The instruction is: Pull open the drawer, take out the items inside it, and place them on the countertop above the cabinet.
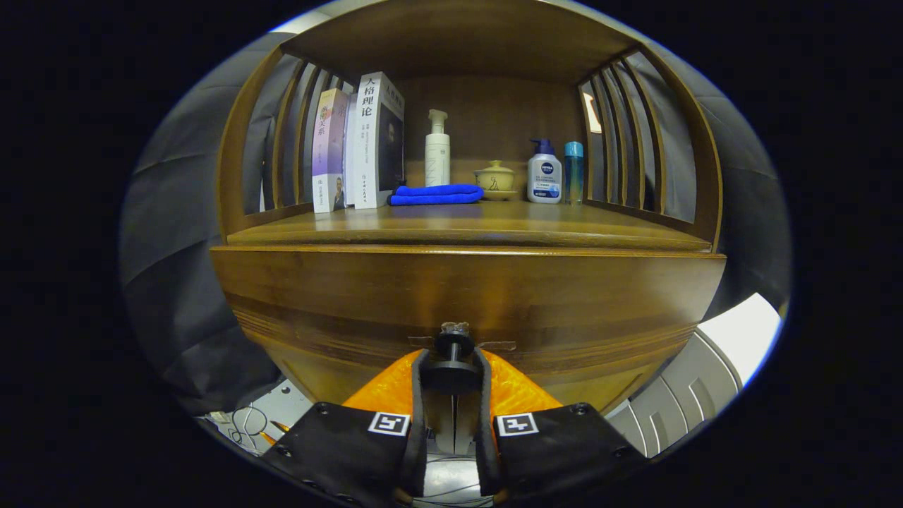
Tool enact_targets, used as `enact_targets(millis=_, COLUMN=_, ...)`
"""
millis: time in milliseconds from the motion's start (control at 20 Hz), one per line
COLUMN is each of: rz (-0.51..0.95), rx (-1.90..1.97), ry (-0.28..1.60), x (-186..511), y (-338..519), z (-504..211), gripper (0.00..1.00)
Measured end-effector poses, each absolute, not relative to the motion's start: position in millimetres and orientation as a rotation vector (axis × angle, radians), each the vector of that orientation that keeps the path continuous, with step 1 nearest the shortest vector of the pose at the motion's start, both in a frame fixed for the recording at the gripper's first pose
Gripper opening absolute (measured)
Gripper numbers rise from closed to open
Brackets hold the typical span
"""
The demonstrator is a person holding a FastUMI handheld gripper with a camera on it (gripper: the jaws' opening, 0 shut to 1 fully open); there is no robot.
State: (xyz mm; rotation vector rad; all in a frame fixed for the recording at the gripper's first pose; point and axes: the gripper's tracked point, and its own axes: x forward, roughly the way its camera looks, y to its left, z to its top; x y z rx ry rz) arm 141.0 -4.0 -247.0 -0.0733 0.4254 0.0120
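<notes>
The gripper [453, 370] sits at 6 o'clock, its two fingers [420, 381] drawn close on either side of the dark knob [453, 344] on the drawer [465, 303]. Both seem to press the knob's stem, with its round head just ahead of the tips; that looks like a grip made for pulling. The fingers straddle the stem, so a straight pull back should catch the head and not slide off.

The drawer front fills the middle of the view, from 9 to 3 o'clock, and I see no gap around it, so I judge it not yet open. What lies inside is hidden. There is one knob and one drawer.

Above the drawer, toward 12 o'clock, the countertop [465, 224] runs across the cabinet under a shelf roof. Its front strip is bare wood, likely the place for whatever comes out. The things on it stand well back against the rear wall, which keeps that front free.

Counted from 11 to 1 o'clock:
- two books [358, 144], upright, touching each other
- one folded blue cloth [436, 194], lying flat just beside the books
- one white pump bottle [437, 152] behind the cloth
- one small lidded pot [496, 178] on a saucer
- one pump bottle with a blue top [544, 173]
- one slim blue bottle [573, 171] just beside it
</notes>
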Motion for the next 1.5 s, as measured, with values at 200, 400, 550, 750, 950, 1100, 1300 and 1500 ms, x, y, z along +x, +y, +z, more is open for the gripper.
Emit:
enact_targets(millis=200, rz=0.03, rx=-0.096, ry=0.418, x=123.1, y=-5.2, z=-245.9, gripper=0.31)
enact_targets(millis=400, rz=0.049, rx=-0.103, ry=0.414, x=108.0, y=-4.9, z=-245.3, gripper=0.31)
enact_targets(millis=550, rz=0.055, rx=-0.109, ry=0.413, x=96.9, y=-5.0, z=-245.3, gripper=0.31)
enact_targets(millis=750, rz=0.079, rx=-0.147, ry=0.419, x=80.3, y=-4.8, z=-244.0, gripper=0.31)
enact_targets(millis=950, rz=0.092, rx=-0.15, ry=0.423, x=60.5, y=-3.6, z=-244.0, gripper=0.31)
enact_targets(millis=1100, rz=0.103, rx=-0.165, ry=0.443, x=45.1, y=-1.8, z=-245.9, gripper=0.31)
enact_targets(millis=1300, rz=0.122, rx=-0.179, ry=0.444, x=25.6, y=1.1, z=-243.5, gripper=0.31)
enact_targets(millis=1500, rz=0.136, rx=-0.173, ry=0.454, x=7.1, y=2.4, z=-244.0, gripper=0.31)
